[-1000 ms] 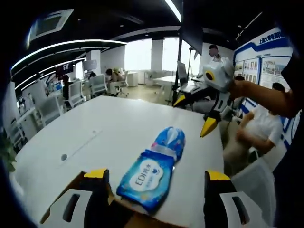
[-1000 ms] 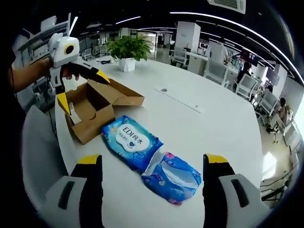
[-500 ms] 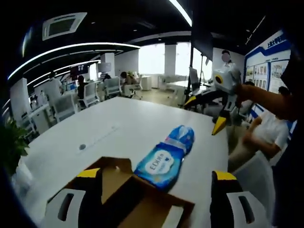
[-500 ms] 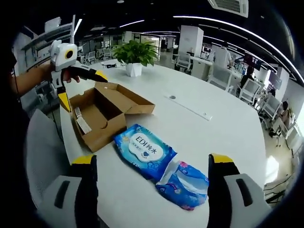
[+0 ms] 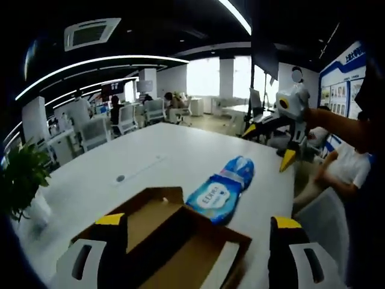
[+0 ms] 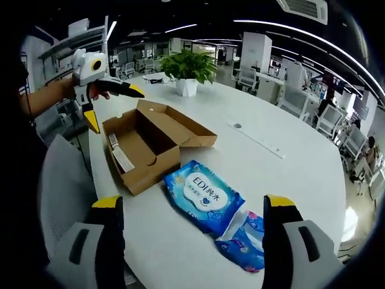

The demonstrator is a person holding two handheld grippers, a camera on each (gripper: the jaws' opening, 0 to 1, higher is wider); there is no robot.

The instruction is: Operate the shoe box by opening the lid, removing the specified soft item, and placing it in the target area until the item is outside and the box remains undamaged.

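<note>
The blue wipes pack [image 6: 203, 196] lies flat on my white table [image 6: 289, 174], just beside the open box [image 6: 144, 144], in an office with a plant [image 6: 187, 67]. My right tool [image 6: 191, 241] hovers near it, jaws apart, empty; my left tool [image 6: 108, 102] hangs above the box, apart too.

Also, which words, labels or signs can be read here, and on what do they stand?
"EDI", then two Chinese characters too small to read: blue pack, also.
Second pack: print unreadable.
Wall board: text too blurred.
Slip in the box: unreadable.
</note>
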